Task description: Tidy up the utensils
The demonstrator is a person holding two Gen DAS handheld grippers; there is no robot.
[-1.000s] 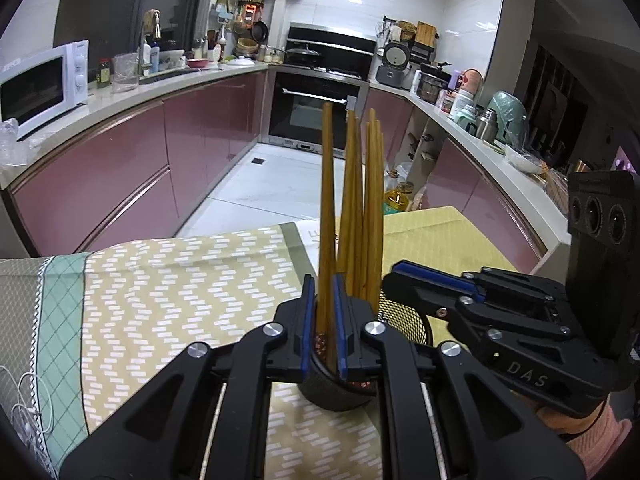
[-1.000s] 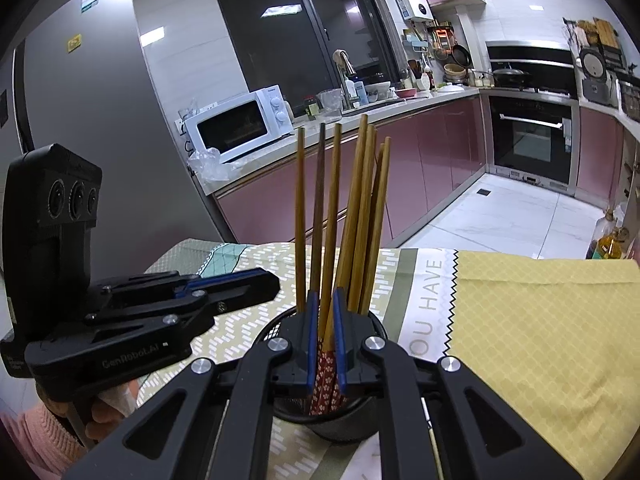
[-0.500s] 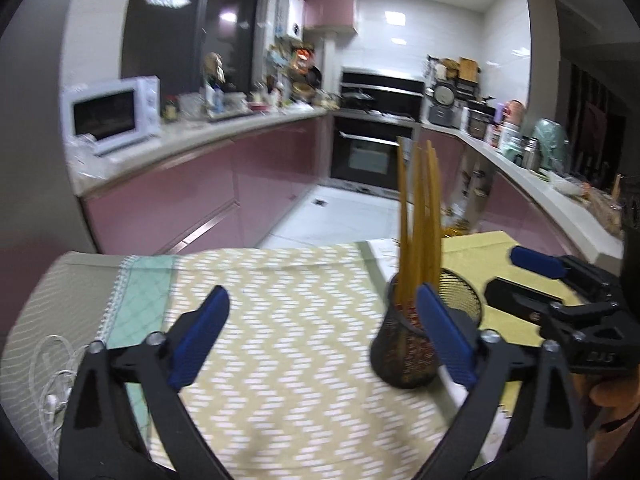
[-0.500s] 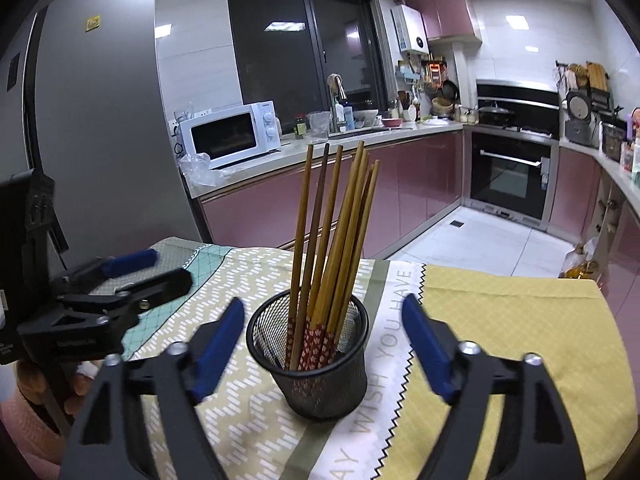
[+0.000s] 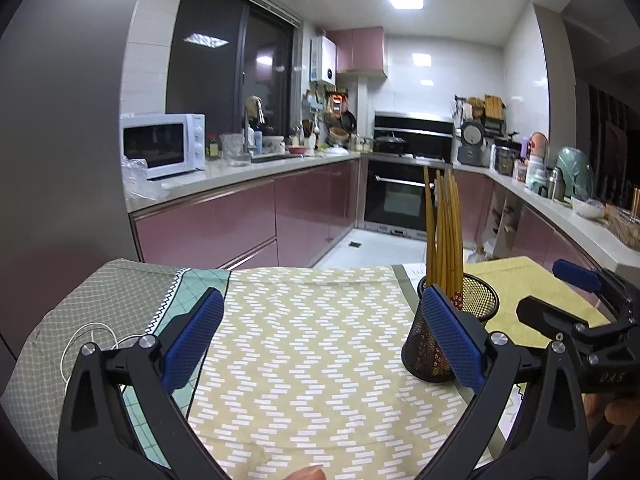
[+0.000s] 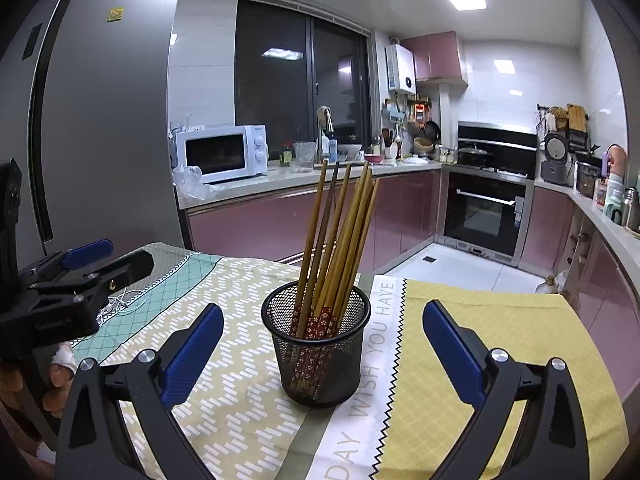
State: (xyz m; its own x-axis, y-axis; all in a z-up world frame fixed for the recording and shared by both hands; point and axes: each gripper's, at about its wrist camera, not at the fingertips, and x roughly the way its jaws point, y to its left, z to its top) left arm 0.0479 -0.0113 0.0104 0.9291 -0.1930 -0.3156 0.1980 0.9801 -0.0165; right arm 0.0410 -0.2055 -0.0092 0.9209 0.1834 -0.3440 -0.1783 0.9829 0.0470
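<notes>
Both hand-held grippers hover low over the table, fingers pointing toward the kitchen. The left gripper (image 5: 322,338) has its blue-padded jaws spread wide, with nothing between them but the zigzag-patterned tablecloth (image 5: 312,344). The right gripper (image 6: 320,350) is likewise spread wide and holds nothing.

A black mesh holder (image 6: 316,354) stands upright on the cloth, centred just ahead of the right gripper's gap and touching neither pad. In the left view it sits behind that gripper's right finger. A bundle of wooden chopsticks (image 6: 340,236) stands in it, leaning slightly and fanned at the tips.

A yellow placemat (image 6: 480,360) lies right of the holder; a white cable (image 5: 86,340) lies on the table's left edge. A white microwave (image 6: 222,154) sits on the counter beyond.
</notes>
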